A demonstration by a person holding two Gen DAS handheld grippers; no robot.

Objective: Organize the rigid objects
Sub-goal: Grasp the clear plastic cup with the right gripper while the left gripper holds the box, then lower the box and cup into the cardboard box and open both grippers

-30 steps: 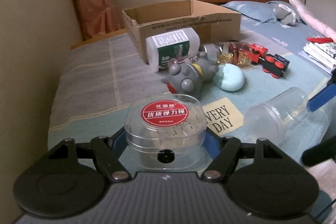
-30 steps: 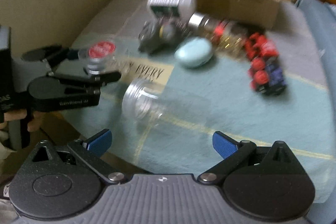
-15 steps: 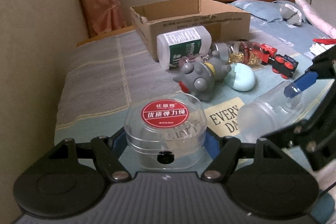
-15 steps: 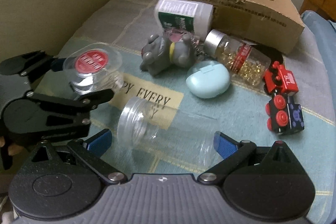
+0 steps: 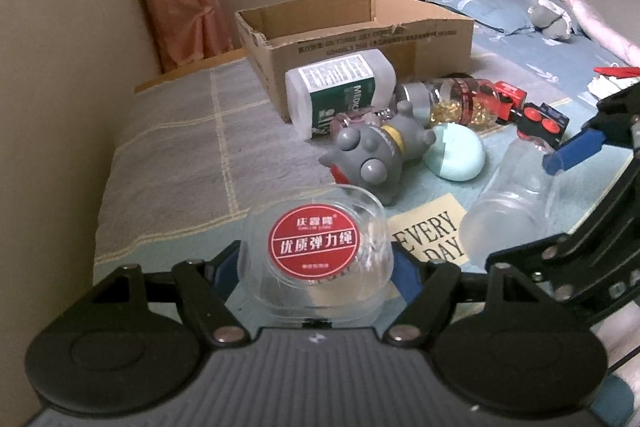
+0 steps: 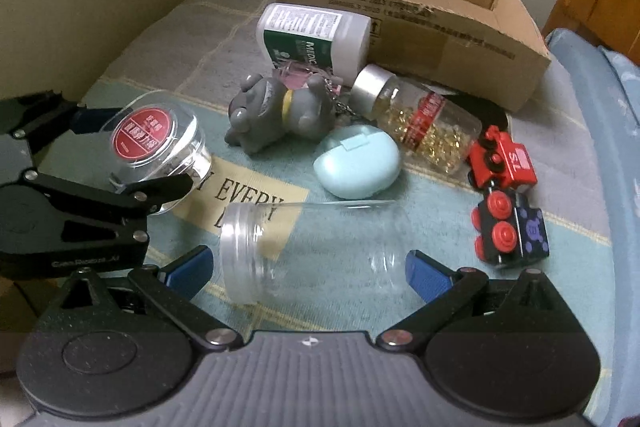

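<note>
Fingers of the left gripper [image 5: 316,269] clamp the round red-labelled clear box [image 5: 316,255]. The right gripper [image 6: 310,265], closing, brackets the clear jar [image 6: 316,247] lying on the bed [image 6: 440,195], at six o'clock from the cardboard box [image 6: 460,39], pads apparently untouching.

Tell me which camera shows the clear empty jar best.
The right wrist view: the clear jar lies on its side in full sight, threaded mouth to base. In the left wrist view the right gripper covers part of it and it sits at the frame's right.
</note>
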